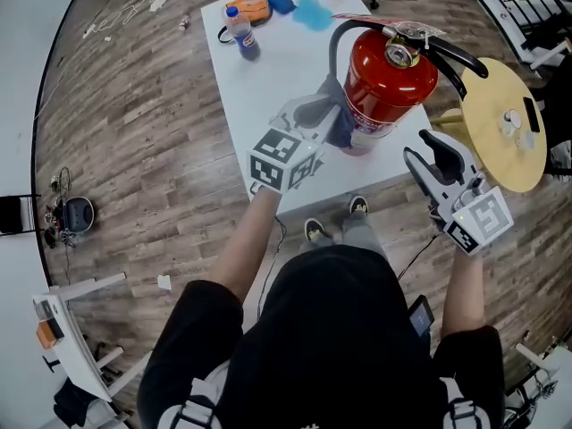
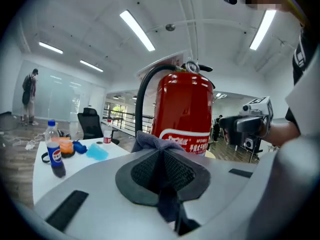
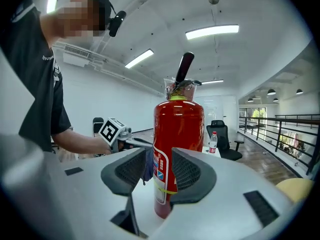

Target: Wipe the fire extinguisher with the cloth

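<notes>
Red cylindrical fire extinguisher stands upright on white surface, upper centre. Left tool clenched on grey-blue cloth at the cylinder's lower left. Wiping looks barely begun, with most of the body left. Right tool released, jaws apart, empty. Only the left gripper view shows the pinch.

On the white table, the red metal fire extinguisher stands before the fingers of the right gripper; the grey cloth is between the fingers of the left gripper.
</notes>
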The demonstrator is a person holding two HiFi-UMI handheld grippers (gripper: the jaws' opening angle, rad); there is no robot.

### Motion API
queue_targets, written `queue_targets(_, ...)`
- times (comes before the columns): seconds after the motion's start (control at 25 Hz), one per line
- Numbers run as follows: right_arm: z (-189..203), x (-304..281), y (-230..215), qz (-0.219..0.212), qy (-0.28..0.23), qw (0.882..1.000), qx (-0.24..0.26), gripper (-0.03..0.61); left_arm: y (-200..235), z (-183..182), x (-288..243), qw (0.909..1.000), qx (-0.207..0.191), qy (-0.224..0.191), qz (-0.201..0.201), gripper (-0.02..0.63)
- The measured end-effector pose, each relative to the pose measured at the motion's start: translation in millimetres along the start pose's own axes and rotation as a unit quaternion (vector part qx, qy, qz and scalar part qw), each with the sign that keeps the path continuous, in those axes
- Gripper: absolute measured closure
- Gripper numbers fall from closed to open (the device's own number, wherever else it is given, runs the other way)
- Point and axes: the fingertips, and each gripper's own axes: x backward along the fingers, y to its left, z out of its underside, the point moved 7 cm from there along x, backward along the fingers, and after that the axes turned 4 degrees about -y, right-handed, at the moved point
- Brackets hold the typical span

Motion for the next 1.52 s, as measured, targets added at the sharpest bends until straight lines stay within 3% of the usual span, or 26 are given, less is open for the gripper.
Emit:
queue_targets(0.12, 11, -3, 6, -0.001, 0.02, 1.0, -0.001, 0.413, 2, 41, -5, 0.9996, 0.023, 0.013, -0.015, 0.571)
queue_targets(0.28, 40, -5, 10, 0.002, 0.054, 0.999, 0.001, 0.413, 0, 68, -4, 0.9982, 0.042, -0.025, -0.033, 0.571)
queue_targets(0.36, 46, -6, 14, 0.003, 0.063, 0.998, 0.004, 0.413, -4, 80, -4, 0.9972, 0.054, -0.026, -0.044, 0.571)
queue_targets(0.52, 47, -2, 19, 0.005, 0.062, 0.998, 0.008, 0.413, -9, 136, -13, 0.9948, 0.055, 0.066, -0.054, 0.571)
queue_targets(0.6, 45, 2, 19, 0.009, 0.061, 0.998, 0.013, 0.413, -2, 152, -17, 0.9921, 0.061, 0.08, -0.075, 0.571)
queue_targets(0.72, 41, 9, 20, 0.018, 0.061, 0.998, 0.022, 0.413, 15, 134, -16, 0.9889, 0.089, 0.031, -0.115, 0.571)
queue_targets(0.88, 43, 18, 23, 0.027, 0.061, 0.998, 0.022, 0.413, 41, 95, -14, 0.9849, 0.088, -0.027, -0.147, 0.571)
queue_targets(0.96, 44, 20, 24, 0.029, 0.059, 0.998, 0.019, 0.413, 51, 83, -14, 0.9886, 0.083, -0.028, -0.122, 0.571)
queue_targets(1.16, 44, 23, 23, 0.029, 0.049, 0.998, 0.014, 0.413, 45, 82, -10, 0.9994, 0.031, -0.003, -0.012, 0.571)
queue_targets(1.36, 55, 17, 25, 0.026, 0.061, 0.998, 0.006, 0.413, 40, 107, -27, 0.9992, 0.036, 0.013, -0.009, 0.571)
queue_targets(1.52, 65, 15, 34, 0.019, 0.075, 0.997, -0.001, 0.414, 45, 136, -36, 0.9963, 0.045, 0.073, -0.009, 0.571)
